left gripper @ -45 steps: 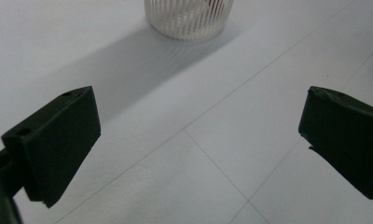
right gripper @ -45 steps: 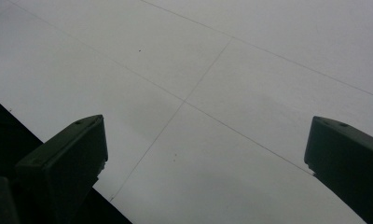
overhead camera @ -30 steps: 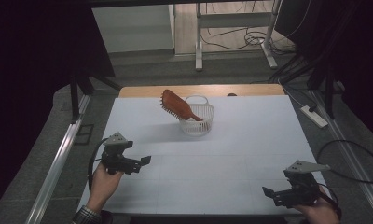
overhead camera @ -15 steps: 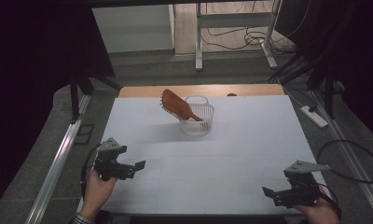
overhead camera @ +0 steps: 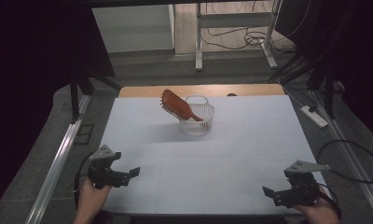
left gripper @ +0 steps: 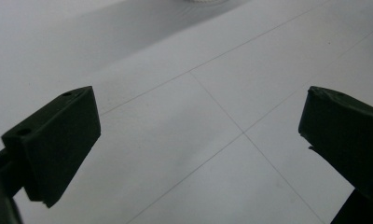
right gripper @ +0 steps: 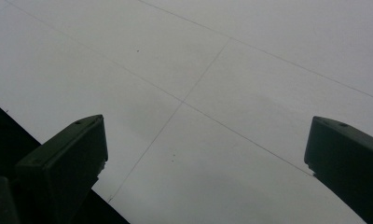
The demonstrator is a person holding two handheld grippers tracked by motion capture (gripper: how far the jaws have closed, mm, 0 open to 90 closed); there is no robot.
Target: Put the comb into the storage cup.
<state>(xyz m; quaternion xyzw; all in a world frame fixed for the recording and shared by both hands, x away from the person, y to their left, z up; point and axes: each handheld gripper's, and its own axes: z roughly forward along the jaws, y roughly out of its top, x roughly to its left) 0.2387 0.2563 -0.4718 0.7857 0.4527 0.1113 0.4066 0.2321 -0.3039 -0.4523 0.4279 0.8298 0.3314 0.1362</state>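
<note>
A red-brown hairbrush (overhead camera: 177,106) leans tilted in a small white wire basket (overhead camera: 198,122) at the back middle of the white table (overhead camera: 231,154); its handle is in the basket and its head sticks out up and to the left. Near the front left corner a hand holds my left gripper (overhead camera: 133,171) open, far from the basket. In the left gripper view the left gripper (left gripper: 198,140) has its jaws wide apart over bare table. My right gripper (overhead camera: 268,192) rests at the front right corner, and in its own view the right gripper (right gripper: 205,158) is open with nothing between the jaws.
A wooden strip (overhead camera: 198,90) borders the table's back edge. A metal rail (overhead camera: 58,158) runs along the left side on the floor. A white power strip (overhead camera: 315,116) and cables lie on the floor at the right. Thin grid lines cross the tabletop.
My left gripper has drawn back toward the table's front edge and slightly left. The right gripper, the brush and the basket have stayed in place.
</note>
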